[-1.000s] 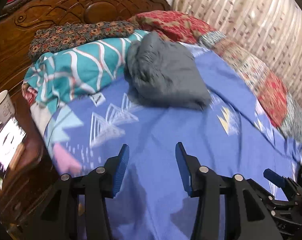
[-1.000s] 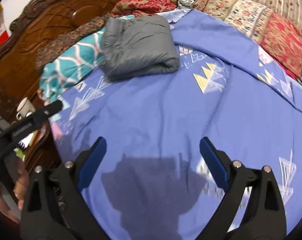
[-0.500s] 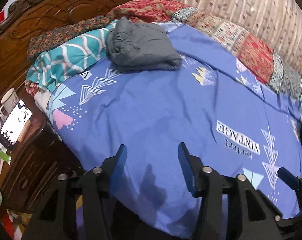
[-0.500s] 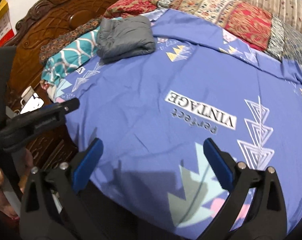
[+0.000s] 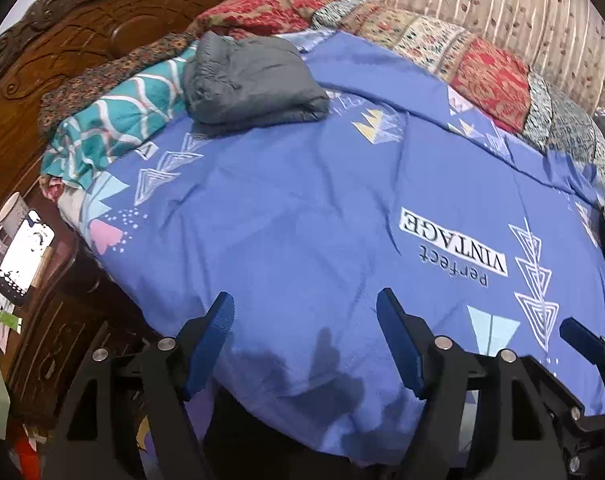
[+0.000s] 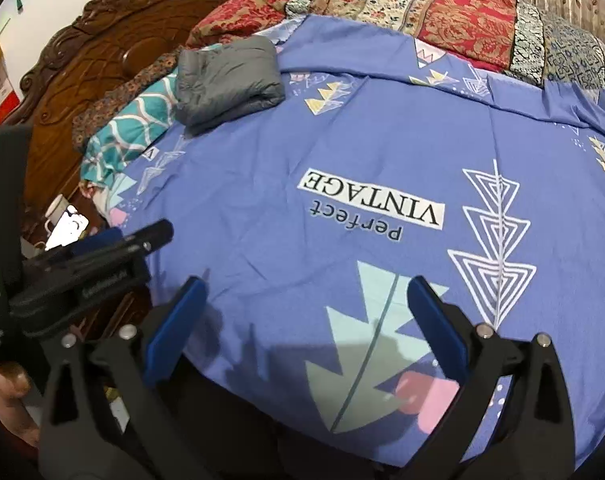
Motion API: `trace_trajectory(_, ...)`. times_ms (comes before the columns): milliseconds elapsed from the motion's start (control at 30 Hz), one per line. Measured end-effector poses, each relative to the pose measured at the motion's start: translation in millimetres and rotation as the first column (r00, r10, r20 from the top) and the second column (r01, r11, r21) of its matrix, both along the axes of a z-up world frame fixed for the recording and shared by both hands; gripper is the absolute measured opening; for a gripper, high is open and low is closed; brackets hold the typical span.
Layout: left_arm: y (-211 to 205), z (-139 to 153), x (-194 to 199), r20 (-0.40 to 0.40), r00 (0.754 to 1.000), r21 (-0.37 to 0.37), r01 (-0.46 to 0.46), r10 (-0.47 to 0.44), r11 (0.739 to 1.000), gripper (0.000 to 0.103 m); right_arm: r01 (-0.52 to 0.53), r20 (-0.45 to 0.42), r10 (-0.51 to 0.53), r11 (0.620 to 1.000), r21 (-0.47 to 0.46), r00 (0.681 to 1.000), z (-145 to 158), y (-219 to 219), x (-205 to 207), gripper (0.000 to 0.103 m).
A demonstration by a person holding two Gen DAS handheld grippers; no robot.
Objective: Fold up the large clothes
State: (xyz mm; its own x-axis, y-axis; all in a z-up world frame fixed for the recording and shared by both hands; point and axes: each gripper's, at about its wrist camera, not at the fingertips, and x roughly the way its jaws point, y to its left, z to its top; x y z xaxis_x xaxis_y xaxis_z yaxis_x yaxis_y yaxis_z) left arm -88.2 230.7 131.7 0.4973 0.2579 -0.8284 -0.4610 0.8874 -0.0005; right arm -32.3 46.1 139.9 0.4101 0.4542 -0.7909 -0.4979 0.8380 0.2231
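A folded grey garment point(image 5: 250, 80) lies at the head of the bed, partly on a teal patterned pillow point(image 5: 114, 132); it also shows in the right wrist view point(image 6: 228, 82). My left gripper point(image 5: 306, 340) is open and empty above the near edge of the blue printed bedsheet point(image 5: 322, 208). My right gripper point(image 6: 306, 332) is open and empty, also over the near edge of the bedsheet point(image 6: 342, 152). The left gripper's body shows at the left of the right wrist view point(image 6: 82, 272). Both grippers are far from the garment.
A carved wooden headboard point(image 5: 82, 40) stands at the back left. A patterned quilt point(image 5: 442, 44) runs along the far side below a curtain point(image 5: 502, 0). A bedside stand at the left holds a mug point(image 5: 12, 212) and a lit phone point(image 5: 24, 258).
Both grippers have pulled back from the garment towards the near edge of the bed. More of the bedsheet and its "Perfect VINTAGE" print has come into view. Both stay open.
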Motion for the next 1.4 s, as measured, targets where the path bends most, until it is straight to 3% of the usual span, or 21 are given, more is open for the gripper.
trace_trajectory(200,-4.1,-9.3,-1.9,-0.024,1.000,-0.044,0.015,-0.016,0.999,0.092,-0.002,0.014,0.002,0.999,-0.037,1.000,-1.1,3.9,-1.9,0.097)
trace_trajectory(433,-9.6,-14.6,-4.1,-0.026,0.999,-0.032,0.018,-0.019,0.999,0.097,0.011,0.022,-0.010,0.998,-0.055,1.000,-2.4,5.6,-3.7,0.097)
trace_trajectory(800,-20.7,-27.6,-3.9,-0.071,0.996,-0.048,0.053,-0.057,0.997,0.099,0.032,-0.042,-0.034,0.997,-0.067,0.999,-14.0,0.7,-1.1,0.097)
trace_trajectory(1400,-11.9,-32.6,-6.4,-0.083,0.996,-0.068,0.017,-0.023,0.998,0.100,0.008,-0.068,-0.013,0.997,-0.075,0.998,-19.8,9.8,-3.3,0.097)
